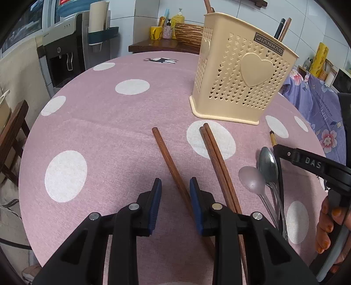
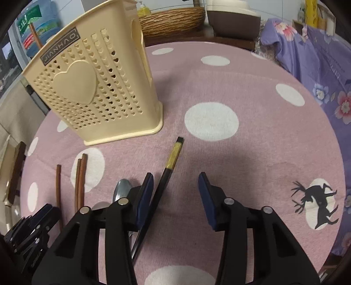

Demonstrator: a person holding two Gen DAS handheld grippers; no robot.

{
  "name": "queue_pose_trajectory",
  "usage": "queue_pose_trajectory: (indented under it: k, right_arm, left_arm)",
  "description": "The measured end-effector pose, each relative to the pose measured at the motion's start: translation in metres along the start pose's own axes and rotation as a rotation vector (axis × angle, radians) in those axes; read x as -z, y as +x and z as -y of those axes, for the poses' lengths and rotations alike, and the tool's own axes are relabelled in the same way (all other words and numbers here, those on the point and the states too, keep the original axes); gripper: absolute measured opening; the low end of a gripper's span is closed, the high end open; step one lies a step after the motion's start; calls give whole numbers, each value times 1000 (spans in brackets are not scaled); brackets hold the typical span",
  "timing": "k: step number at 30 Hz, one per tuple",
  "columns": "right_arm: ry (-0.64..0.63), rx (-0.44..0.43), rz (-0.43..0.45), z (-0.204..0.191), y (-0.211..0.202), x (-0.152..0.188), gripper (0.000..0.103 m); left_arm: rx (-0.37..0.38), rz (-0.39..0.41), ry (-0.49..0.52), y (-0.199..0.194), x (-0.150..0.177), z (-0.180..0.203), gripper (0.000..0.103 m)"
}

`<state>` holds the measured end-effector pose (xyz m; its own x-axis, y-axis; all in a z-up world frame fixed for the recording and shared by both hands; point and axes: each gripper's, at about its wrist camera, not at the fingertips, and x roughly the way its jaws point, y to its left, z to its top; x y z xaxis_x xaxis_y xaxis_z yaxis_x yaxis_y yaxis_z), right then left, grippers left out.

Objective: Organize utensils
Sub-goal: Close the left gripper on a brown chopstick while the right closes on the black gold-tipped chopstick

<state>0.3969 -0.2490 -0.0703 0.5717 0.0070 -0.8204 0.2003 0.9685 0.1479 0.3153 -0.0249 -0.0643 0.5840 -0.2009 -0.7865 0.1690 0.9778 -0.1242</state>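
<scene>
A cream perforated utensil holder [image 1: 239, 72] stands on the pink dotted tablecloth [image 1: 105, 118], with chopsticks standing in it; it also shows in the right wrist view [image 2: 96, 87]. Three brown wooden chopsticks lie flat: one [image 1: 169, 162] runs between the jaws of my open left gripper [image 1: 175, 186], a pair [image 1: 219, 166] lies just right of it. Two metal spoons [image 1: 267, 166] lie further right. A black chopstick with a gold band [image 2: 166, 173] lies between the jaws of my open right gripper [image 2: 175, 182], close to the left finger. The spoons [image 2: 122, 190] are partly hidden behind it.
A woven basket [image 2: 173, 19] and bottles stand on a wooden shelf behind the table. A floral purple cloth [image 2: 318, 72] hangs at the right. A water dispenser [image 1: 63, 54] and a wooden chair [image 1: 13, 136] are at the left.
</scene>
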Motion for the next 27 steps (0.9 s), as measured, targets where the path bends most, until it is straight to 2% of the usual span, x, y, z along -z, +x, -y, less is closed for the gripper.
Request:
queue_pose_trajectory:
  k: [5,9,14,17,19,24,27]
  right_arm:
    - [-25,42,-1,-14,2,-3,32]
    - [-49,61,3,-20,5,-7,24]
    - [-61,63,5,-18,11,-10,14]
    - [-57,53,3,-15,14,-14,12]
    - [-53,49,4,-14,16,-16,11]
    - [-25,20,1,-8,19,-20,8]
    - [-19,12,-2,-6,21,-23,8]
  left_arm:
    - [-5,6,-32,1,-2,-5,29]
    - [-12,4,-38,3,-8,-4,39]
    - [-25,-7,-39,16,-24,-6,40]
    - [-34,-10,-30,23,-34,-4,39]
    - [-43,-9,-23,28,-38,-3,36]
    - [-78,-10,17,36,-45,3,15]
    - [-81,-9,21,37,-46,4,12]
